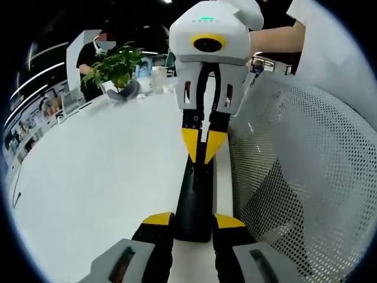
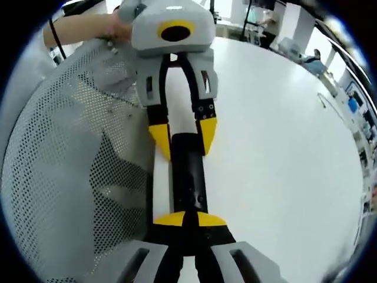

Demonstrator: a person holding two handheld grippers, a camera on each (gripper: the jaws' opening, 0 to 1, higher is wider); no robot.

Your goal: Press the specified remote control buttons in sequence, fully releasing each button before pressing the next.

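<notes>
Between our two grippers lies the remote control (image 1: pixel 194 197), a long black bar on the white table (image 1: pixel 88 177), its long axis running straight from one gripper to the other. Our left gripper (image 1: pixel 193 225) holds one end, a yellow-tipped jaw clasped against each long side, as both views show. Our right gripper (image 2: pixel 189 221) faces it from the other end with its tips drawn together into a narrow point, resting on or just above the remote's top face; we cannot tell whether it actually touches a button. We judge the right gripper does the pressing, straight down onto the face, while the left steadies the bar. A white mesh chair back (image 1: pixel 306 171) stands just beside the remote, and a potted plant (image 1: pixel 115 68) sits well apart.
</notes>
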